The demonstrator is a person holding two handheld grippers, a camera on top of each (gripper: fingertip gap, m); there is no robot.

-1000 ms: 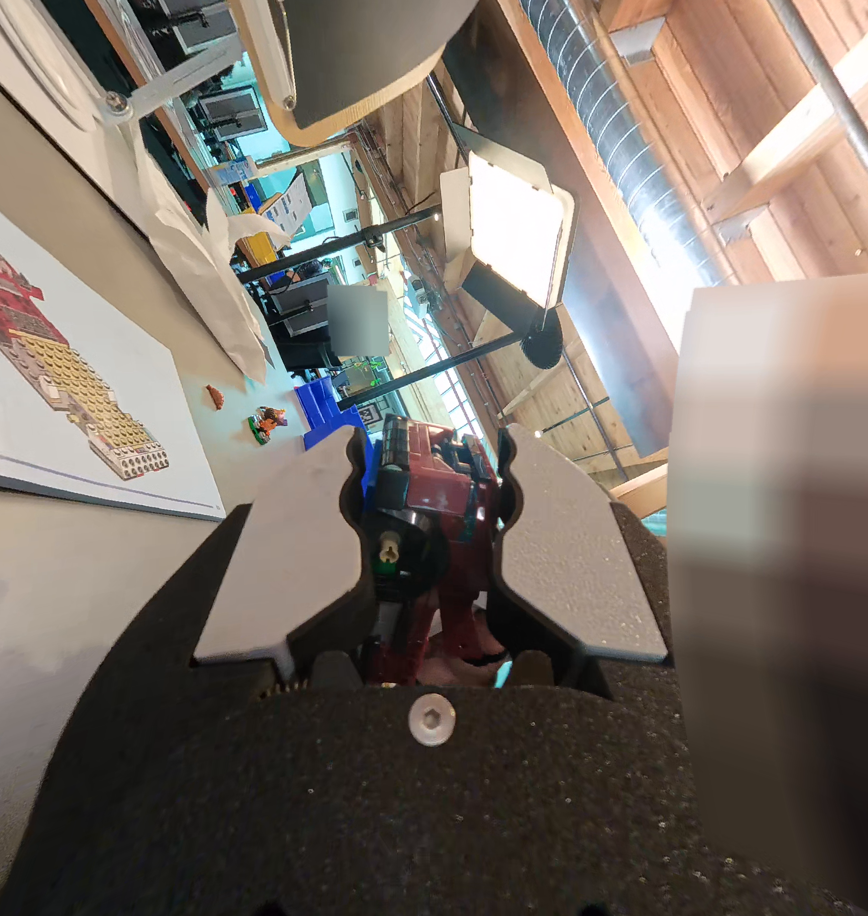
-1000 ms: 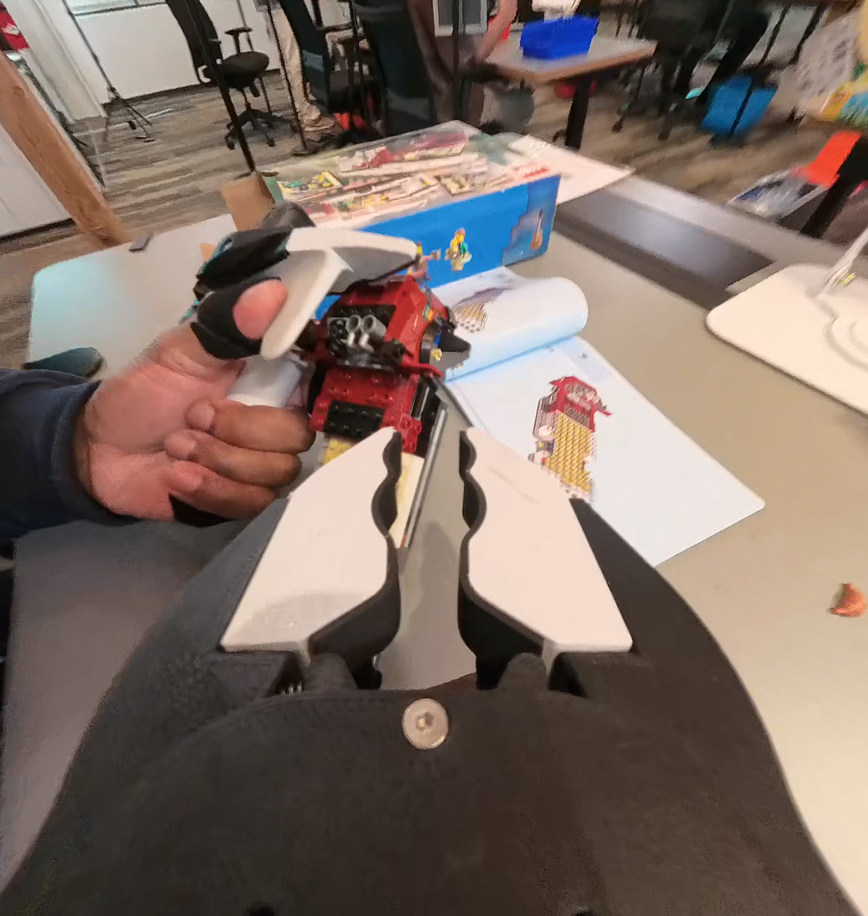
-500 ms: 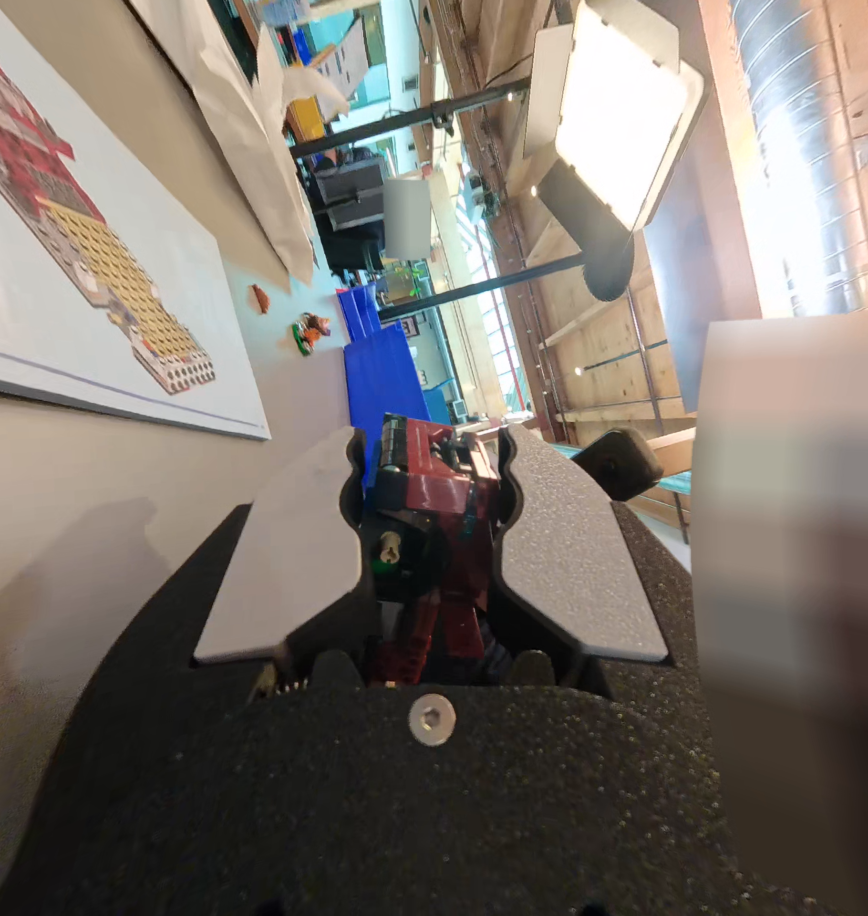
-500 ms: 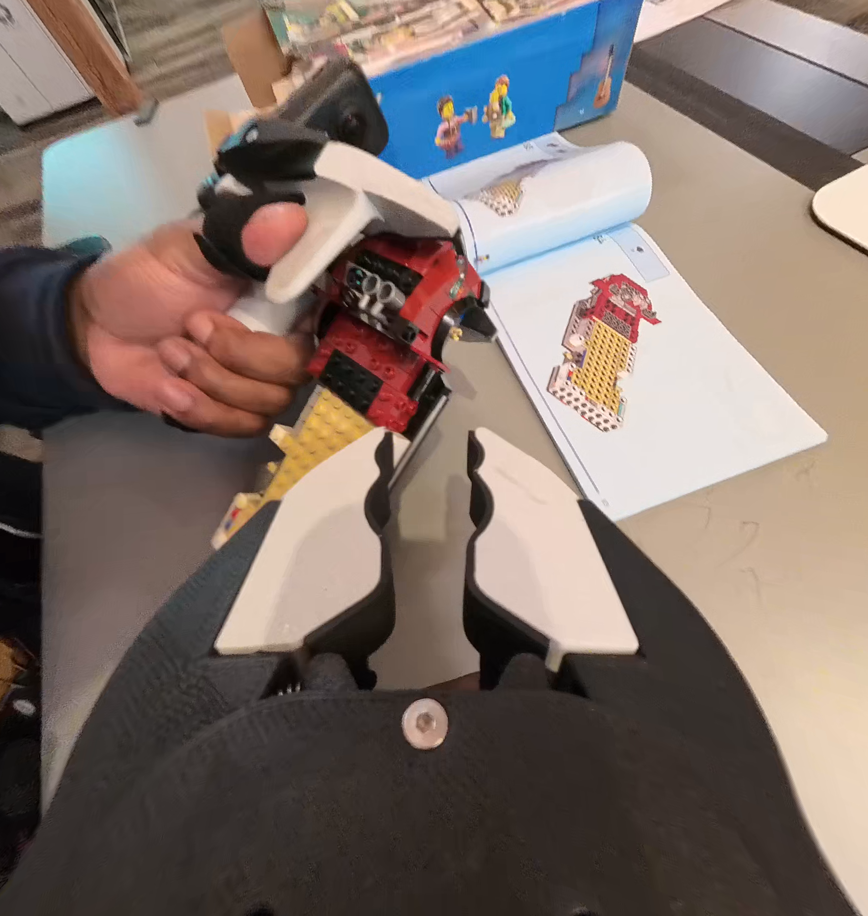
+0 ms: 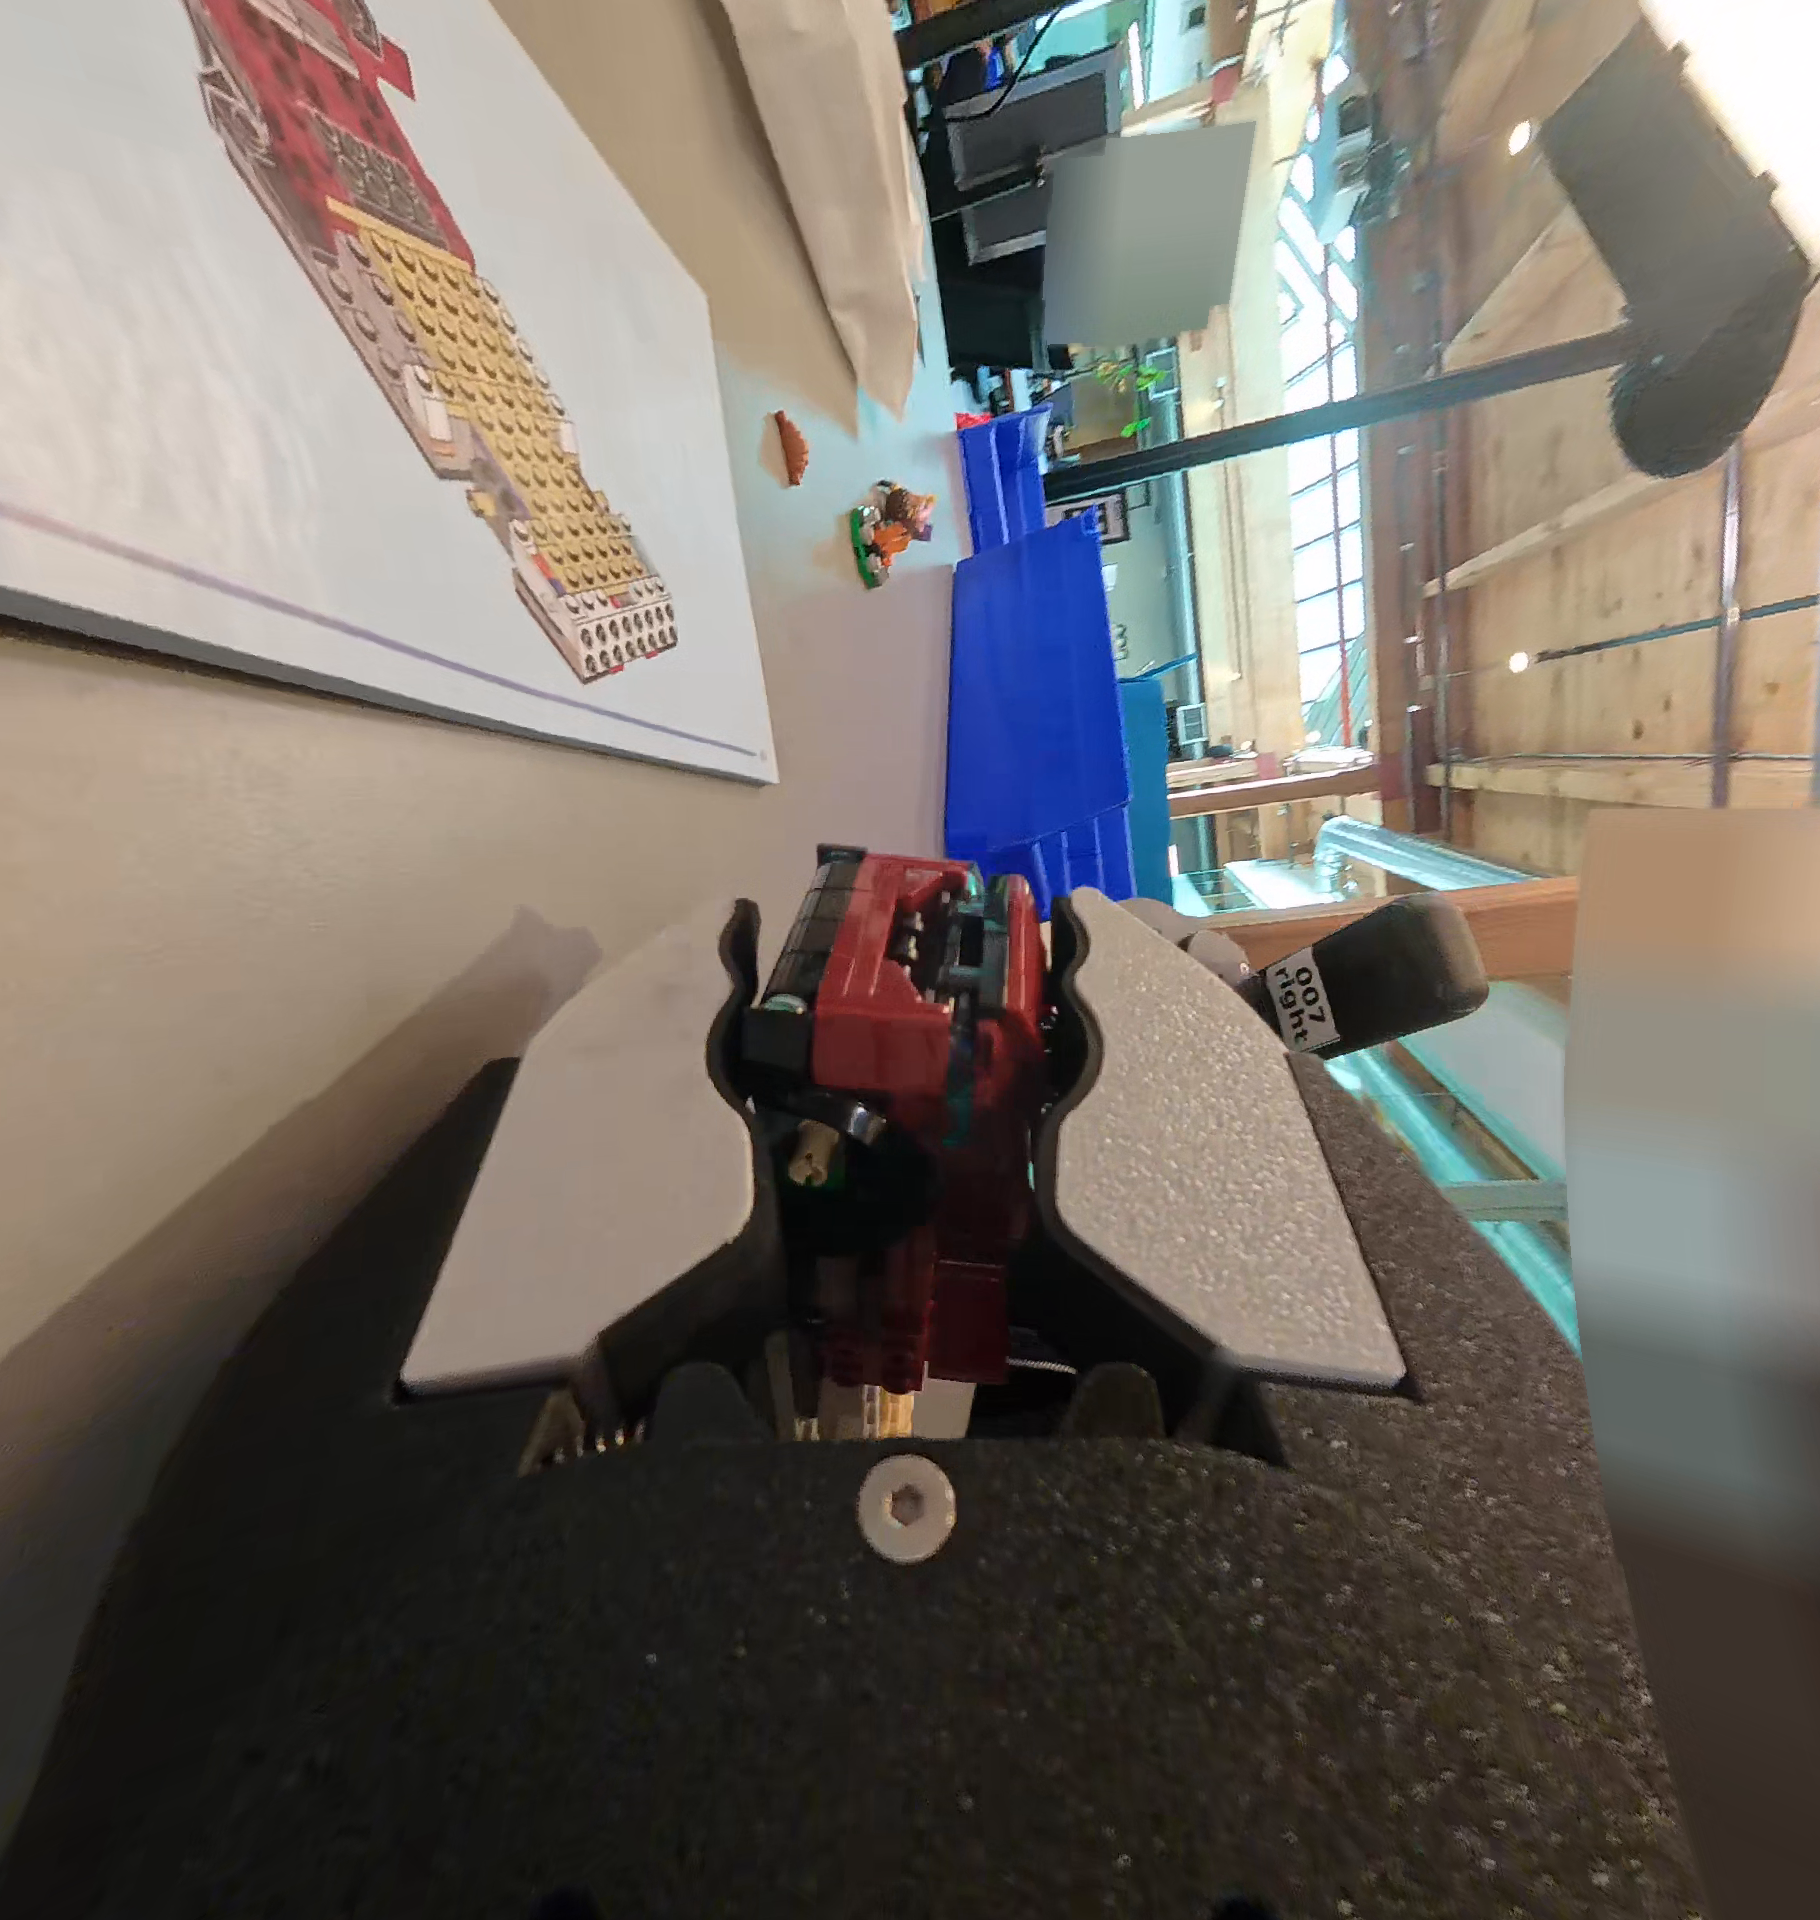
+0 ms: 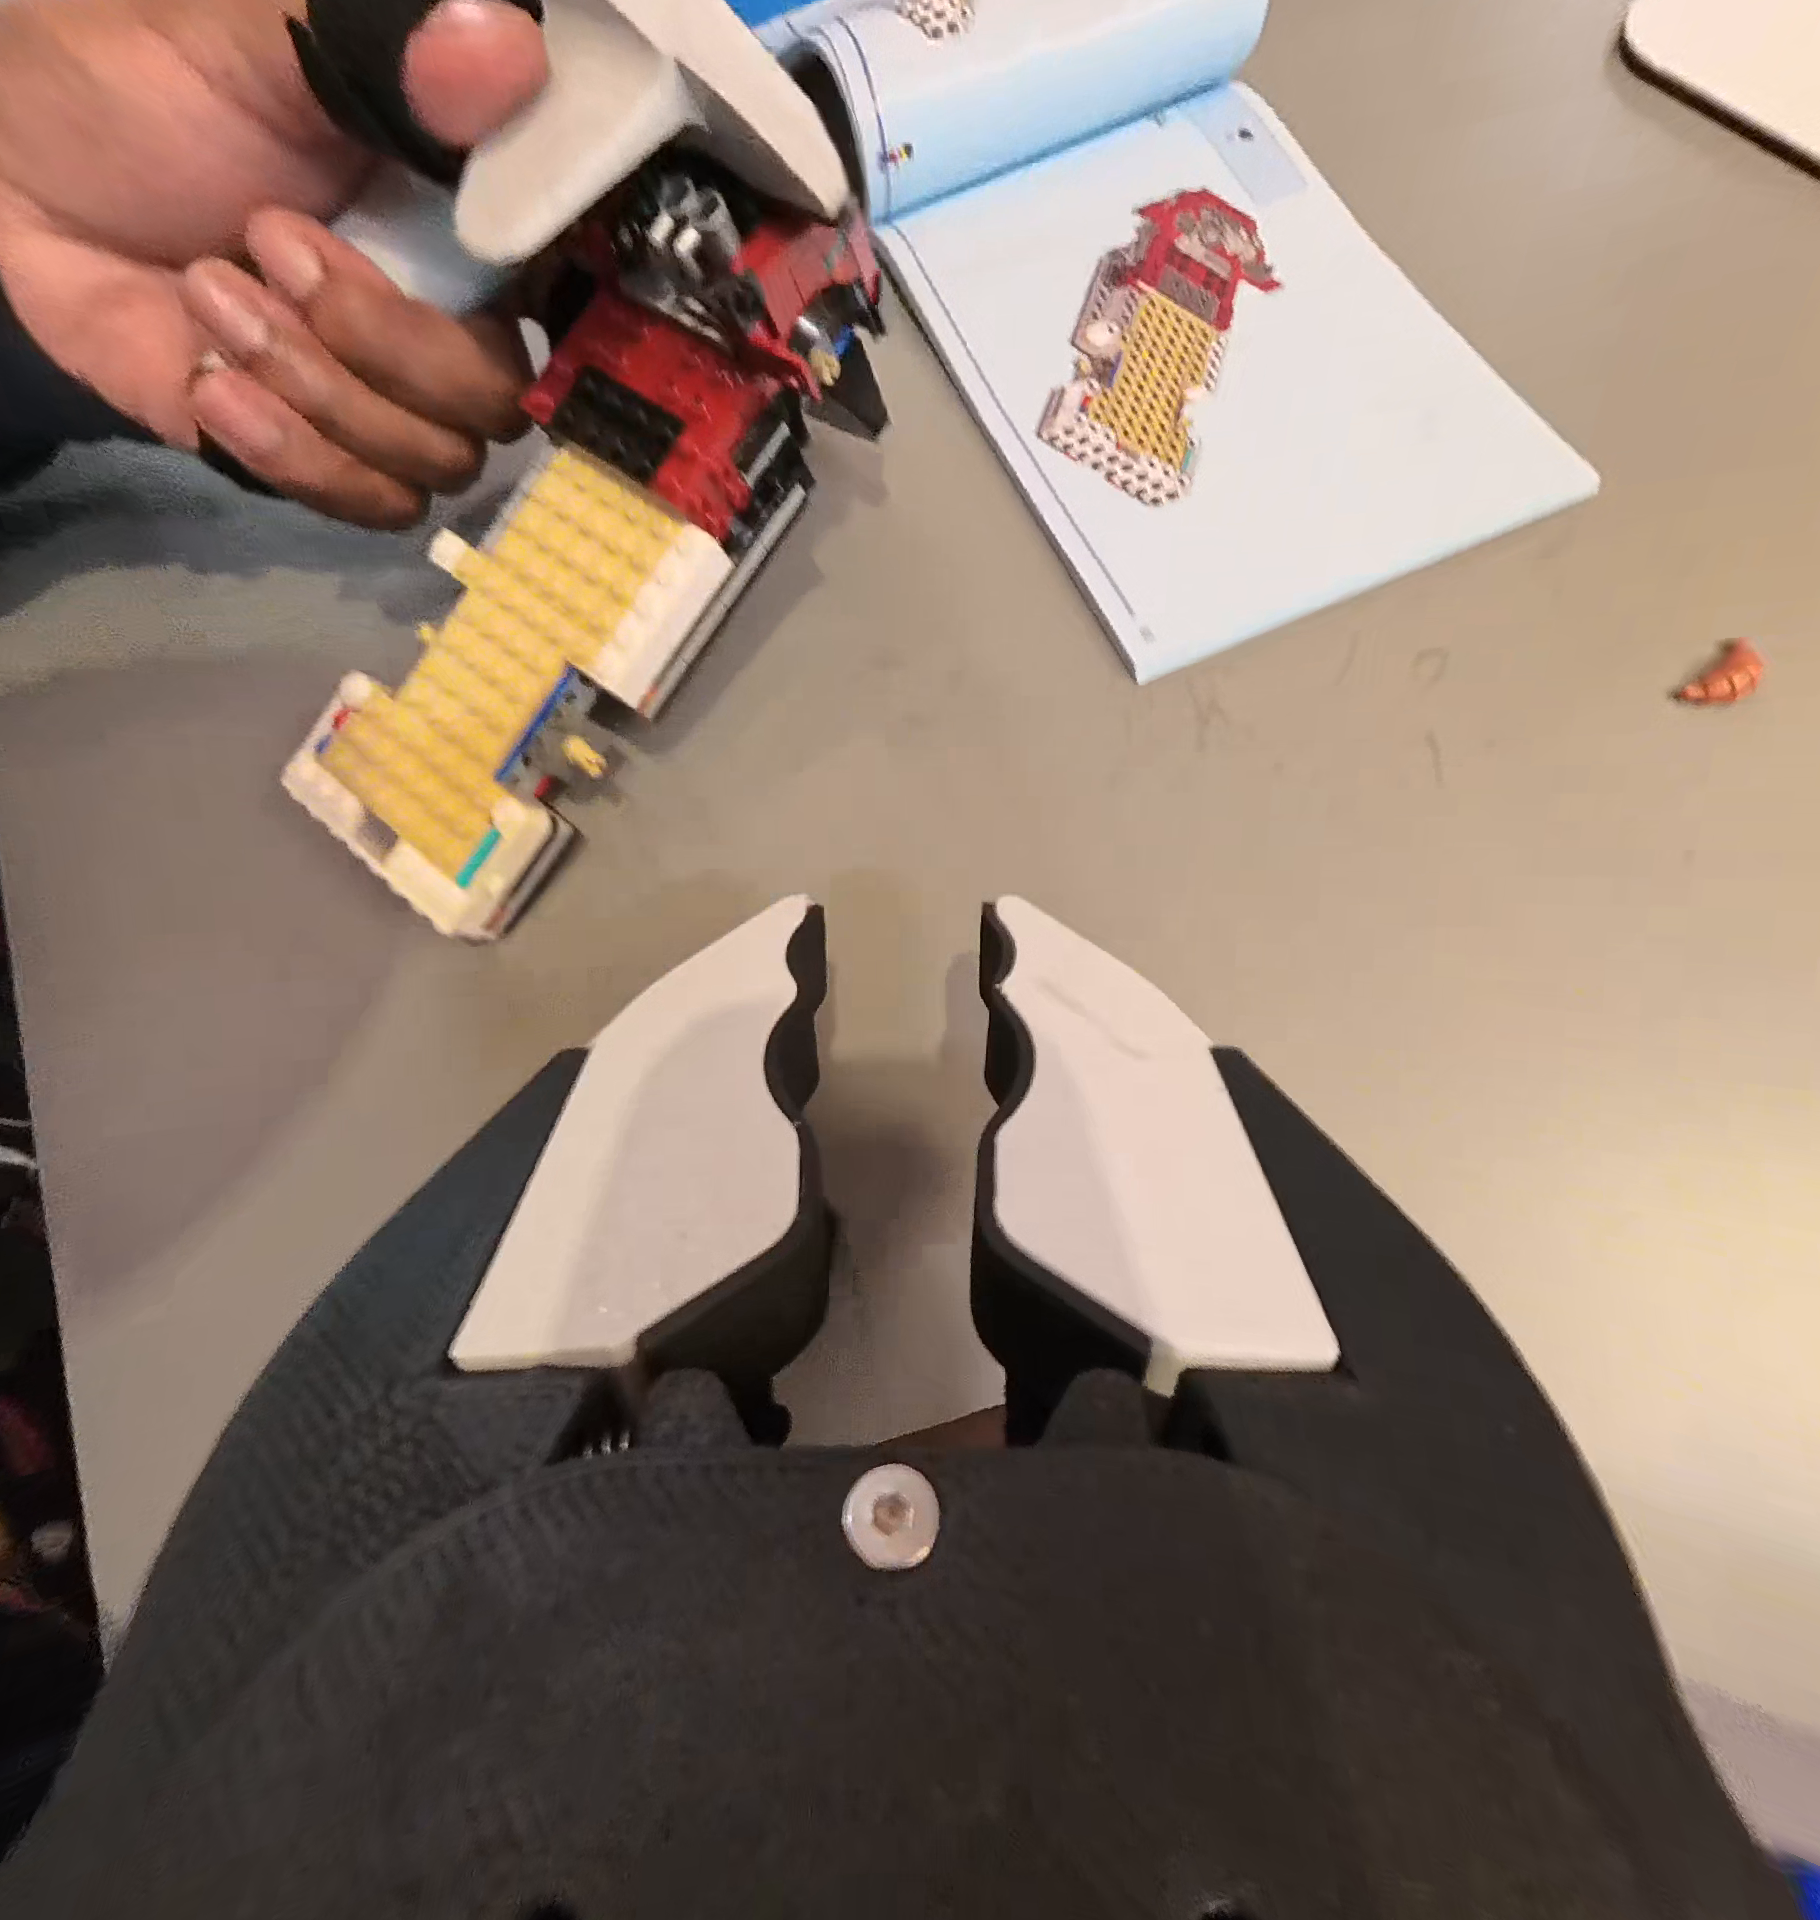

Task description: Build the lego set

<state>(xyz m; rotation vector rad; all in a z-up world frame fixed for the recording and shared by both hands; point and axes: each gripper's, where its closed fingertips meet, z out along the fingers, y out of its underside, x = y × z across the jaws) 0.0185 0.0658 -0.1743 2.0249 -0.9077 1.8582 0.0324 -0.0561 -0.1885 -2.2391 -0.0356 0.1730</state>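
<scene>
Right gripper [image 6: 901, 925] first, closest to you: its jaws stand narrowly apart with nothing between them, only bare grey table [image 6: 1301, 883] showing through the gap. Up and to the left lies the brick model [image 6: 532, 665], a long yellow deck edged in white that runs up into a red and black block. That red end [image 5: 885, 997] sits in your left gripper [image 5: 901, 925]: both pads press its sides, so it's a firm hold at a middling width, with your left hand [image 6: 210, 208] wrapped round the handle. The white end slants down towards the table; whether it touches, I can't tell. So one claw is holding and the other is free, well clear of the model. Beyond that, the open instruction booklet [image 6: 1301, 416] lies flat, a small orange croissant-shaped piece [image 6: 1721, 673] sits off to the right, and farther out are a little figure [image 5: 885, 525] and blue bins [image 5: 1031, 675]. Against a second ago, your right gripper was tight up by the model's edge with its jaws a touch narrower; now it's drawn back and the whole deck is in view. The left's grip hasn't changed, though that gripper has tilted.
</scene>
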